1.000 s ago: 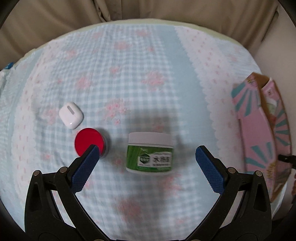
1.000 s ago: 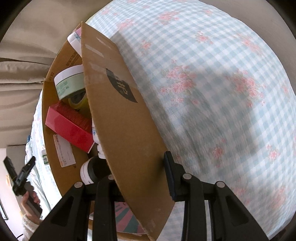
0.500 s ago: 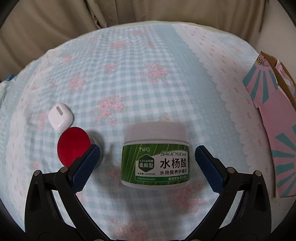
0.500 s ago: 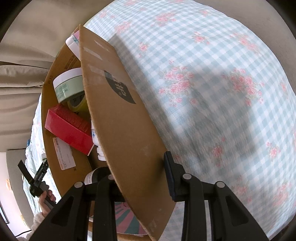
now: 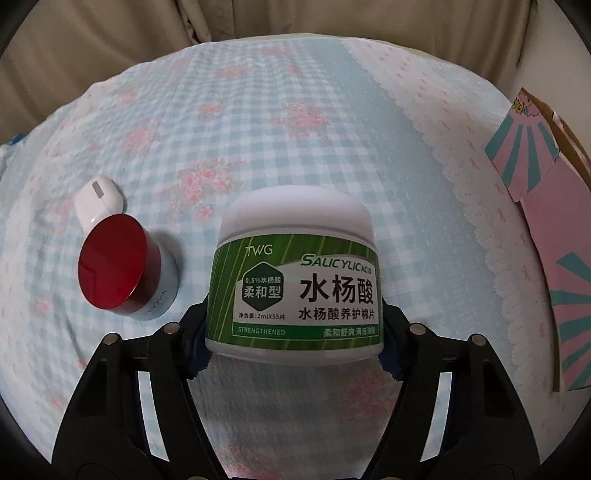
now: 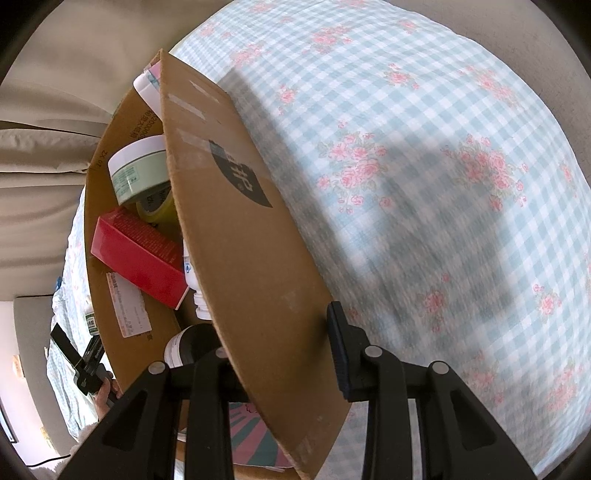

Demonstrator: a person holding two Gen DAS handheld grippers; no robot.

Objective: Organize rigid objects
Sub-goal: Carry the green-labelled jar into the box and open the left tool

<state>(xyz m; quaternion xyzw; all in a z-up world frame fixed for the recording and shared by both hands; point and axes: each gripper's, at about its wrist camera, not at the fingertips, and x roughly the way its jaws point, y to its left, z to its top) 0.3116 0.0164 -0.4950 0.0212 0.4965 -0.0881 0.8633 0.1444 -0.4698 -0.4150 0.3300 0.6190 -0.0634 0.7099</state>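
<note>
In the left wrist view a white jar with a green salicylic-acid label (image 5: pixel 295 280) stands on the checked bedspread, between my left gripper's (image 5: pixel 293 339) blue pads, which press its sides. A red-lidded jar (image 5: pixel 118 269) and a white earbud case (image 5: pixel 99 201) lie to its left. In the right wrist view my right gripper (image 6: pixel 280 343) is shut on the flap of a cardboard box (image 6: pixel 236 229). The box holds a pale green jar (image 6: pixel 138 170), a red carton (image 6: pixel 138 256), a tape roll and bottles.
The box's pink and teal outer side (image 5: pixel 554 258) stands at the right edge of the left wrist view. Beige curtains (image 5: pixel 258 22) hang behind the bed. The person's left hand with the other gripper (image 6: pixel 86 365) shows beyond the box.
My left gripper moved forward onto the green-labelled jar and closed from wide open onto its sides. The right gripper kept its hold on the box flap, shifting only slightly.
</note>
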